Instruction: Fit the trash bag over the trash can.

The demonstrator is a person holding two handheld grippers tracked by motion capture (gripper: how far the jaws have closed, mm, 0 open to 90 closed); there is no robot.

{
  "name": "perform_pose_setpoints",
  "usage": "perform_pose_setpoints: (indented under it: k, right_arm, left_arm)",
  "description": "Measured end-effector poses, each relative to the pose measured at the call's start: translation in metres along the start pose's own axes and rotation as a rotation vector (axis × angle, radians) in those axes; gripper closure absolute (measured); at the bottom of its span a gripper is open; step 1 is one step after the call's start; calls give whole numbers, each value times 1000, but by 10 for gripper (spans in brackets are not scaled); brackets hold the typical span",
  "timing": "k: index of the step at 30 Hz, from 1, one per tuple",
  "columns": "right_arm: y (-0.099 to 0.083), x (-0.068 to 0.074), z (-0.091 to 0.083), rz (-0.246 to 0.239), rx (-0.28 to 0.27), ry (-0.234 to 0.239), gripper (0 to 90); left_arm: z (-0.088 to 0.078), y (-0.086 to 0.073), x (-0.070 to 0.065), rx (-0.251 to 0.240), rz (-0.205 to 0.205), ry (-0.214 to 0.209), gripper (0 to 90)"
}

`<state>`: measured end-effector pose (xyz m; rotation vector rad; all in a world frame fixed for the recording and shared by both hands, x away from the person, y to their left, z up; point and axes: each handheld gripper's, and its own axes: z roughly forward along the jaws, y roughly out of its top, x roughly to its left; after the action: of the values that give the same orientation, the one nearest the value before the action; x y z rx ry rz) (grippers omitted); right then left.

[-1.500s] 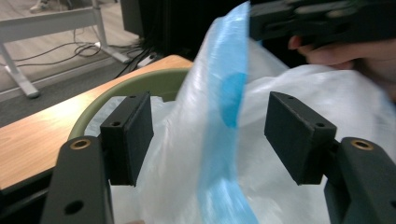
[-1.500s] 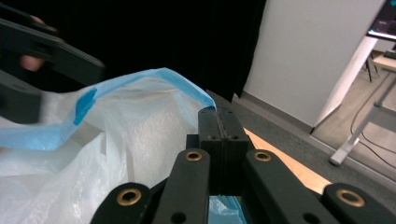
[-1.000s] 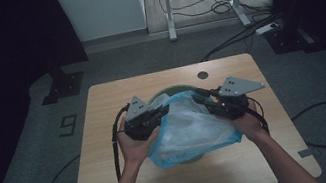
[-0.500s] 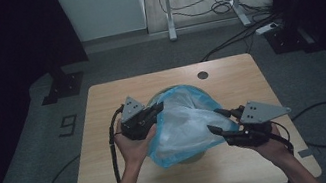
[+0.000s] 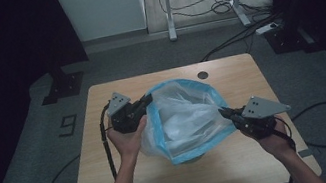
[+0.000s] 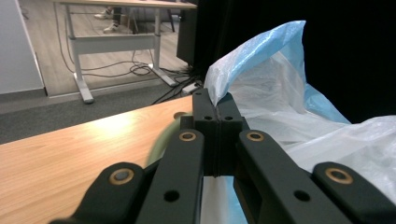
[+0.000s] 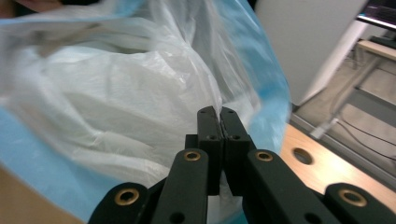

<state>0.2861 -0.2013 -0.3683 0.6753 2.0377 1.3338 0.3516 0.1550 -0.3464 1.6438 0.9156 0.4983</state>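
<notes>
Right gripper (image 5: 225, 112): jaws have just been closing and now sit together on a pinch of bag film, plain in the right gripper view (image 7: 219, 114), where white plastic runs straight into the seam between the pads. It sits at about 4 o'clock on the table (image 5: 116, 181), jaws aimed toward 10 o'clock.

Left gripper (image 5: 145, 102): jaws together on the blue rim, clear in the left gripper view (image 6: 216, 105). It sits at about 9 o'clock, jaws aimed toward 3 o'clock.

Bag (image 5: 184, 121): blue-rimmed, white inside, at table centre between the two grippers and touching both. Mouth faces up and is spread open. Something greenish may lie under it, near the left jaws; too blurred to name.

Key relation: the two grips are at roughly opposite points of the rim, so the mouth's long axis runs 10 o'clock to 4 o'clock, gripper to gripper. The bag's bulk lies toward 10 o'clock from the right gripper. Neither hand is clearly nearer. Any further pull apart would likely tighten the rim along that line.

Far: hole (image 5: 203, 74) in the tabletop at 12 o'clock, past the bag.
</notes>
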Motion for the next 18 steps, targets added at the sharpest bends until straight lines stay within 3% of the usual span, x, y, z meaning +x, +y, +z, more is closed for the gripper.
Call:
perform_pose_setpoints:
  k: [5,8,14,18]
  right_arm:
    - [-1,-17,7,8,11,-56,881]
    - [-3,-26,14,20,18,-88,882]
    - [-18,-31,23,72,36,-83,882]
    - [-34,-23,10,109,6,-45,882]
  left_arm:
    - [-3,1,15,-18,-30,23,899]
    - [-8,2,26,-37,-68,32,899]
    - [-25,-16,41,-46,-118,22,898]
    - [-40,-35,44,-46,-149,-18,898]
